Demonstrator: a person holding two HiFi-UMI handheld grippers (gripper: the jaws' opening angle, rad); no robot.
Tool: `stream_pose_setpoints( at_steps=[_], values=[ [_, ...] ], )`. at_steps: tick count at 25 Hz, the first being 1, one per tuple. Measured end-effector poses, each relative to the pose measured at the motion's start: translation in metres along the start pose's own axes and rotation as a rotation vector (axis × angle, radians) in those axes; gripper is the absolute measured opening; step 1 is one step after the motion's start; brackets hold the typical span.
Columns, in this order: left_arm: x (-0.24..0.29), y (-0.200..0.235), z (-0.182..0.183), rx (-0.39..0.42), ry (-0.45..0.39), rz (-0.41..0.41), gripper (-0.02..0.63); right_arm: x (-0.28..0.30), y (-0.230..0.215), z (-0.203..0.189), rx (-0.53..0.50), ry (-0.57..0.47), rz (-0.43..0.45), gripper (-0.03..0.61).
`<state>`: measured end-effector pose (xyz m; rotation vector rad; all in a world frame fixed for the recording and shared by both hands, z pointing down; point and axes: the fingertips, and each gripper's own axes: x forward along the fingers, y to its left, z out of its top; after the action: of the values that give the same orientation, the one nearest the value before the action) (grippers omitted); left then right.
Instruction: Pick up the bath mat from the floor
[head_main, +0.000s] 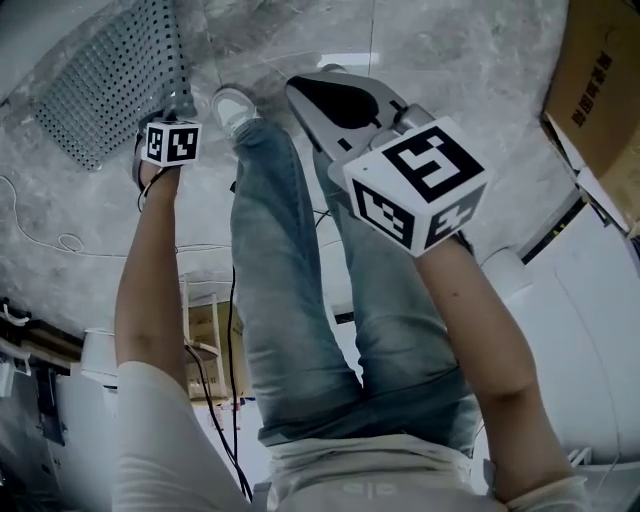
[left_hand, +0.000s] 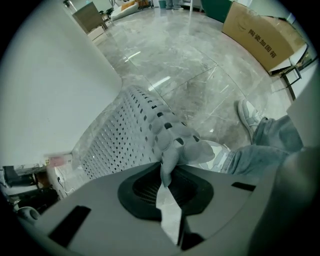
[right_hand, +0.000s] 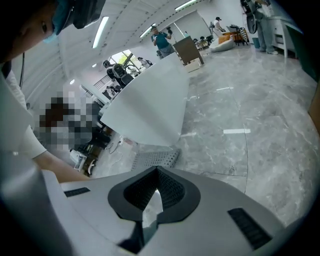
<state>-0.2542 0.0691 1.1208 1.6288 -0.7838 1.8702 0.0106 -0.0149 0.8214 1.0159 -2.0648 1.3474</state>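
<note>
The bath mat (head_main: 105, 80) is grey, rubbery and full of holes. In the head view it lies at the upper left on the marble floor, with one corner pulled up. My left gripper (head_main: 178, 112) is shut on that corner, under its marker cube. In the left gripper view the mat (left_hand: 120, 145) hangs from the left gripper (left_hand: 167, 170), bunched where the pads pinch it. My right gripper (head_main: 305, 92) hovers over the person's legs, shut, with nothing between its jaws. In the right gripper view the right gripper (right_hand: 156, 172) points across the floor, and the mat (right_hand: 155, 160) shows just beyond it.
The person's jeans-clad legs and a white shoe (head_main: 235, 105) stand between the two grippers. A cardboard box (head_main: 600, 80) sits at the right. A white partition (left_hand: 45, 80) rises beside the mat. Thin cables (head_main: 60, 240) trail over the floor at the left.
</note>
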Motion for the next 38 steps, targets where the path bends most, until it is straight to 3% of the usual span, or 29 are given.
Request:
stream_pose_setpoints(
  at_steps=[12, 18, 24, 38],
  values=[
    [-0.076, -0.027, 0.01, -0.055, 0.003, -0.056, 0.041, -0.048, -0.009, 0.002, -0.059, 0.037, 0.008, 0.025],
    [-0.131, -0.036, 0.021, -0.094, -0.046, -0.067, 0.041, -0.066, -0.004, -0.001, -0.062, 0.044, 0.015, 0.025],
    [-0.171, -0.045, 0.02, -0.185, -0.073, -0.11, 0.032, -0.082, 0.011, 0.003, -0.085, 0.055, 0.035, 0.025],
    [-0.289, -0.025, 0.02, -0.236, -0.197, -0.081, 0.029, -0.134, 0.039, 0.026, -0.09, 0.012, 0.024, 0.025]
  ],
)
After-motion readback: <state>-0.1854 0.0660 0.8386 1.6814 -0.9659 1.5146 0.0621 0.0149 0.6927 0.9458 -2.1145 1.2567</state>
